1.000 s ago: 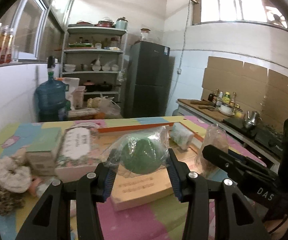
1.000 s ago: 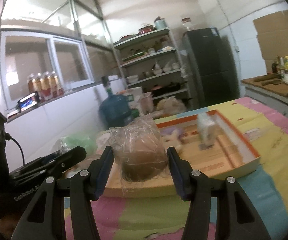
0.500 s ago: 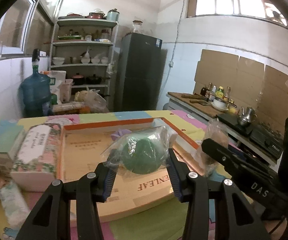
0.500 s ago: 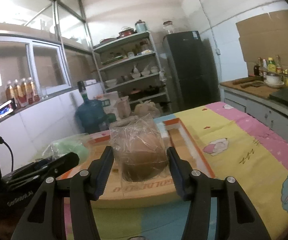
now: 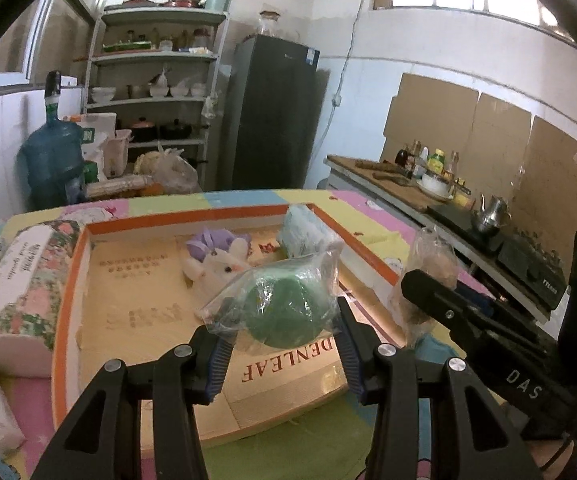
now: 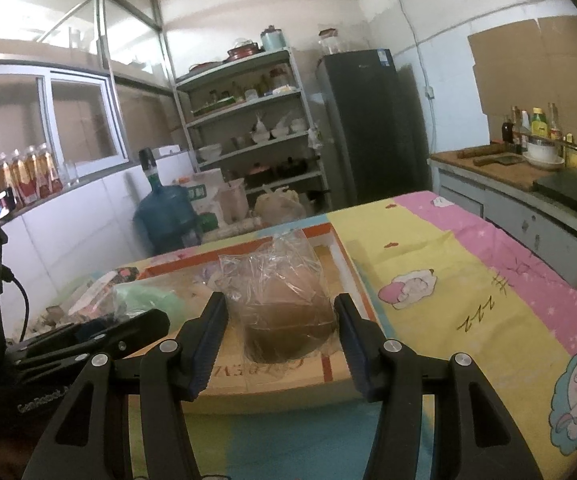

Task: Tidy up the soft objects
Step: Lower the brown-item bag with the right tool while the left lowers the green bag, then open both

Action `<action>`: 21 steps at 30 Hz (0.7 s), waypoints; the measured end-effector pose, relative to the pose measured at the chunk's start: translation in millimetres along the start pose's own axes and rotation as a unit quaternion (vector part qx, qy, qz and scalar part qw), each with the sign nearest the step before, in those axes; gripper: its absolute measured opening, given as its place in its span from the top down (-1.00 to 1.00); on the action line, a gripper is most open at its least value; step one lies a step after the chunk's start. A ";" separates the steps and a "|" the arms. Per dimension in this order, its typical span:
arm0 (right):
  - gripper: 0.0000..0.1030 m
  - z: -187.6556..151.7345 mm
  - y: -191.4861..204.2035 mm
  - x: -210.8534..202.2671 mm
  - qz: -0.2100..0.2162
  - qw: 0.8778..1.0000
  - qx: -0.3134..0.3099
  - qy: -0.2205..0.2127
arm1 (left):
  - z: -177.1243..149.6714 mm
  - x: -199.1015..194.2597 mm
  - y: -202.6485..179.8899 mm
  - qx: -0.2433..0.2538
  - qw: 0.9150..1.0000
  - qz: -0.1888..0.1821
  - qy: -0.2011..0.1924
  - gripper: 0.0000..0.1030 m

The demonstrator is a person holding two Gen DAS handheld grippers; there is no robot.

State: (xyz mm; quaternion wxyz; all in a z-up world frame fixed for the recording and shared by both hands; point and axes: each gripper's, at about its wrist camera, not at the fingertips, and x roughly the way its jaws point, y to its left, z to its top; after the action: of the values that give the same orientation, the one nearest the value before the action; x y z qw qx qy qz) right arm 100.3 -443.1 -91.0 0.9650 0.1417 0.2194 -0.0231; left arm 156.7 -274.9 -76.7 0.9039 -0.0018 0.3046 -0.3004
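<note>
In the left wrist view, the left gripper (image 5: pixel 282 344) holds a clear plastic bag with a green soft lump (image 5: pixel 286 308) between its blue-padded fingers (image 5: pixel 218 364), raised over the near part of an orange-rimmed cardboard tray (image 5: pixel 64 308). Inside the tray lie a white plush rabbit (image 5: pixel 218 266) with something purple behind it and a pale wrapped pack (image 5: pixel 304 232) at the far corner. A floral tissue pack (image 5: pixel 16 280) sits just left of the tray. The tray's printed lettering is partly hidden by the bag. At the right edge the right gripper appears side-on, its tips covered by crinkled plastic.

In the right wrist view, the right gripper (image 6: pixel 282 340) clamps a clear bag with a brown soft lump (image 6: pixel 284 320), hanging over the tray's near edge (image 6: pixel 328 364). The bag blocks most of the tray's interior. The left gripper shows at lower left with the green bag (image 6: pixel 144 300) blurred above it. The colourful cartoon tablecloth (image 6: pixel 468 300) covers the table.
</note>
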 end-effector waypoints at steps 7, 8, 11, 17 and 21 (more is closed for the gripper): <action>-0.10 -1.8 -6.8 7.5 0.002 1.000 0.002 0.012 | -1.1 14.3 -0.2 -0.004 1.000 0.000 0.023 0.07; -0.10 -1.6 -6.9 8.2 0.003 1.000 0.002 0.014 | -0.8 15.8 -0.7 -0.003 1.000 0.001 0.025 0.07; -0.10 -0.5 -7.5 12.2 0.005 1.000 0.002 0.021 | -1.0 21.0 -1.4 -0.003 0.999 0.003 0.036 0.07; -0.10 2.4 -12.1 26.3 0.016 0.999 0.011 0.046 | 0.0 32.5 2.9 -0.010 0.998 0.002 0.060 0.07; -0.10 5.3 -11.8 31.8 0.021 0.998 0.007 0.055 | 0.2 41.5 3.3 -0.017 0.997 -0.002 0.080 0.07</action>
State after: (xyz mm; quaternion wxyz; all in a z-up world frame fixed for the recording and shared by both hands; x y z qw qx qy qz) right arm 129.9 -455.4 -103.1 0.9506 0.1546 0.2692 0.0037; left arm 184.9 -294.8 -100.0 0.8758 0.0059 0.3809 -0.2964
